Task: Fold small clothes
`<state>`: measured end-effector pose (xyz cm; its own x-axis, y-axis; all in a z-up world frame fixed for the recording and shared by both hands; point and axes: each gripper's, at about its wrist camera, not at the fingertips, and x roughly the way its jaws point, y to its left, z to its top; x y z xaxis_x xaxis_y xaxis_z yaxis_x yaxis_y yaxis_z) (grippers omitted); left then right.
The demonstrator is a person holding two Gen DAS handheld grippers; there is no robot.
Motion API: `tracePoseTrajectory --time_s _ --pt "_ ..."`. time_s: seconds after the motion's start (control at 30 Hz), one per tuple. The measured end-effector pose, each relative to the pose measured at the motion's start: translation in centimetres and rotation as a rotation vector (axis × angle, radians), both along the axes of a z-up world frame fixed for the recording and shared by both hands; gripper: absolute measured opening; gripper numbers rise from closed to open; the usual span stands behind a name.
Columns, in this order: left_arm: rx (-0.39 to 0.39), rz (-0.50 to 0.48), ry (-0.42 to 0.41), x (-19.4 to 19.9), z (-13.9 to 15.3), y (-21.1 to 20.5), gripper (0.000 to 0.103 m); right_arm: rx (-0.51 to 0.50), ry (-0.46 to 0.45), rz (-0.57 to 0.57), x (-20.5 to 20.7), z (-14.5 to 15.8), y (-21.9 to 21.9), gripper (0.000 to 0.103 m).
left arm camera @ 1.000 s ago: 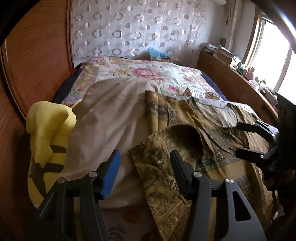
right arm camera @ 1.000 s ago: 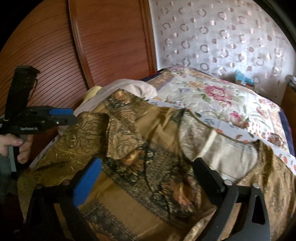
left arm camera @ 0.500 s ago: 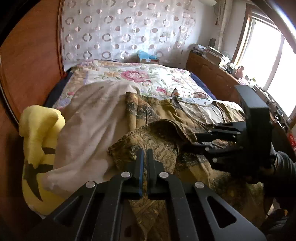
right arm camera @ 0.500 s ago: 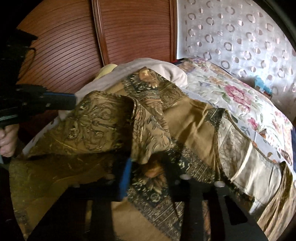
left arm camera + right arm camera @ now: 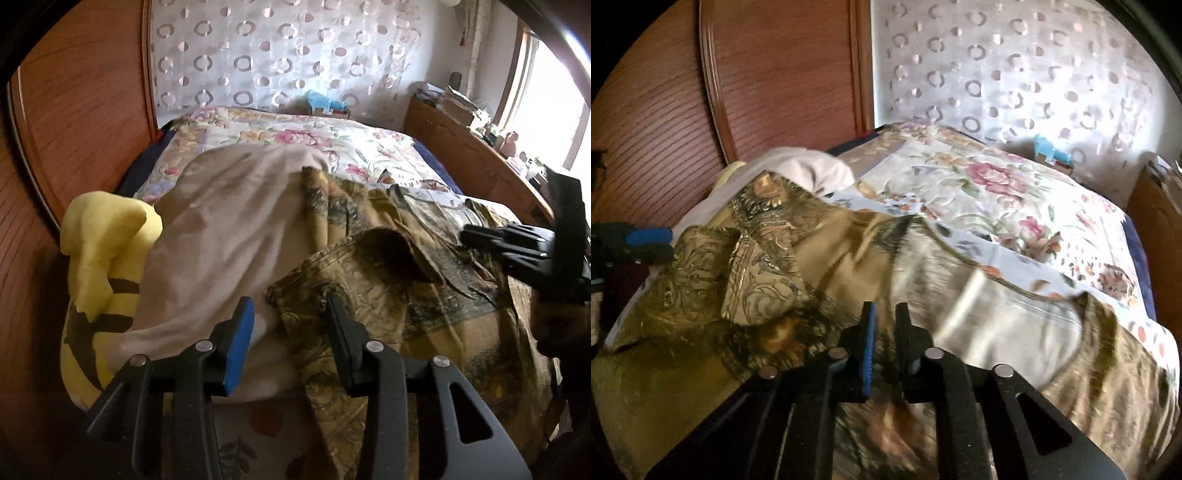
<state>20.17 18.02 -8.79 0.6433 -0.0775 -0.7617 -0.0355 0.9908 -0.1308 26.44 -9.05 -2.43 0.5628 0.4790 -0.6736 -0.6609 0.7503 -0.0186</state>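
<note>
A gold and black patterned garment (image 5: 388, 306) (image 5: 831, 258) lies spread on the bed, one flap (image 5: 757, 273) folded up and over. My left gripper (image 5: 291, 325) hovers at the garment's near left corner. Its jaws are opening, the corner lies beyond the tips, and the pads touch nothing. My right gripper (image 5: 886, 325) sits low over the middle of the garment, right of the flap, its jaws a narrow gap apart and closing. Blur hides whether cloth is pinched between them. In the left wrist view the right gripper (image 5: 469, 236) reaches in from the right.
A beige cloth (image 5: 229, 229) lies left of the garment, partly over a yellow plush toy (image 5: 103, 251). A floral bedspread (image 5: 332, 140) covers the far half of the bed. Wooden panelling (image 5: 74, 110) runs along the left, and a cluttered wooden cabinet (image 5: 461, 147) along the right.
The left gripper closed to shut half a second ago and has since opened partway. The right gripper went from wide to nearly closed and moved right, away from the raised flap.
</note>
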Motion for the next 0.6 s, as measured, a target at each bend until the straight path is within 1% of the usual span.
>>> tracePoseTrajectory --time_s 0.03,0.1,0.2,0.27,0.3,0.4,0.53,0.6 --pt "-0.006 -0.002 0.002 0.2 -0.1 -0.1 0.041 0.006 -0.001 -0.008 -0.5 0.2 -0.7 0.019" --pt "-0.026 -0.01 -0.009 0.3 -0.2 -0.1 0.041 0.017 -0.006 -0.026 -1.1 0.3 -2.3 0.028" --pt "-0.046 -0.028 -0.018 0.3 -0.2 -0.5 0.041 0.037 0.003 -0.05 -1.6 0.8 -4.1 0.031" --pt "-0.048 -0.048 -0.021 0.1 -0.1 -1.0 0.021 0.047 0.011 -0.063 -2.1 0.8 -5.0 0.031" --pt "-0.044 -0.063 -0.026 -0.1 0.1 -1.5 0.008 0.05 0.013 -0.065 -2.2 0.7 -5.0 0.032" --pt "-0.016 -0.084 -0.059 -0.9 0.9 -2.6 0.003 0.057 0.016 -0.064 -2.8 0.7 -5.3 0.032" --pt "-0.028 -0.108 -0.089 -2.0 2.3 -3.5 0.002 0.072 0.023 -0.054 -3.0 0.8 -5.4 0.032" --pt "-0.037 -0.149 -0.093 -2.7 3.0 -4.7 0.002 0.075 0.024 -0.045 -3.2 0.8 -5.3 0.032"
